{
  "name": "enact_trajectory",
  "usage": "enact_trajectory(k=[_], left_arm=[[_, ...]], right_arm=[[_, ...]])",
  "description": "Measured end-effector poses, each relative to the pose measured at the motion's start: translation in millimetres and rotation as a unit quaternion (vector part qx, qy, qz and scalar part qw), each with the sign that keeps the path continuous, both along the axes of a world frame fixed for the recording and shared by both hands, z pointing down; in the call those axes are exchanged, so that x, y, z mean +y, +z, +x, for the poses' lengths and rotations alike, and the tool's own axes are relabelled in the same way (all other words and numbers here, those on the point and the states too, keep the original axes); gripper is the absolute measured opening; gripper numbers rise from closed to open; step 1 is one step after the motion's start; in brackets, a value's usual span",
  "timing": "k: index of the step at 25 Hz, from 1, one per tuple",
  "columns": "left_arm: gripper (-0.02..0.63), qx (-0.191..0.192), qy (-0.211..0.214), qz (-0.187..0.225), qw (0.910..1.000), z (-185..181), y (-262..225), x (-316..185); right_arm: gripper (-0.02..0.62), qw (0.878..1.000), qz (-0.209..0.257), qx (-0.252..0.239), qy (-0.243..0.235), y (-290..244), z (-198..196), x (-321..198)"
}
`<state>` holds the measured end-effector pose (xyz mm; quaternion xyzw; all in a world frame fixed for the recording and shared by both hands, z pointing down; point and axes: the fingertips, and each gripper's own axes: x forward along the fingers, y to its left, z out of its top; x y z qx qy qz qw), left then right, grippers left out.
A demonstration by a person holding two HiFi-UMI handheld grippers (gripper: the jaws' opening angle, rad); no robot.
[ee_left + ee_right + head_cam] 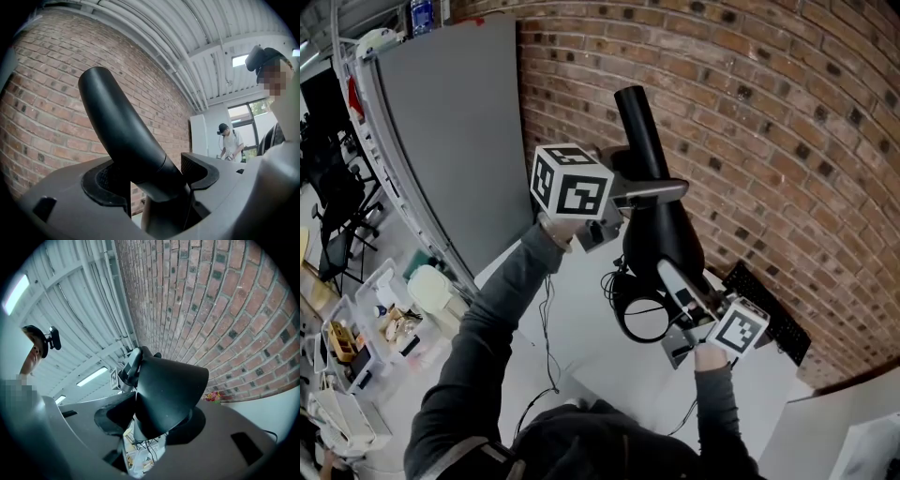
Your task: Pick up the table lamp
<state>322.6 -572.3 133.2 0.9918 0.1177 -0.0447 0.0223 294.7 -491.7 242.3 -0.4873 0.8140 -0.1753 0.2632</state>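
My left gripper (649,194) is clamped on the stem of the table lamp (664,239), and my right gripper (673,278) on its cone-shaped part; the lamp is above the white table (581,328); the cone is smooth (and tapering), so it may slip; the cable (546,328) could snag.

Red brick wall (769,112) along the right side. Grey partition panel (455,131) stands against it. White table (581,328) below. Ribbed white ceiling (154,28), strip lights (91,376) lit. Apparent window (248,110) at far end. Cluttered storage bins (356,328) lower left.
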Motion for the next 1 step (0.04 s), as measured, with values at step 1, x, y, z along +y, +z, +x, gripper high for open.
enact_trajectory(k=[1], left_arm=[[0.385, 0.0, 0.001, -0.003, 1.0, -0.1, 0.2, 0.4]], right_arm=[[0.171, 1.0, 0.0, 0.001, 0.0, -0.5, -0.1, 0.9]])
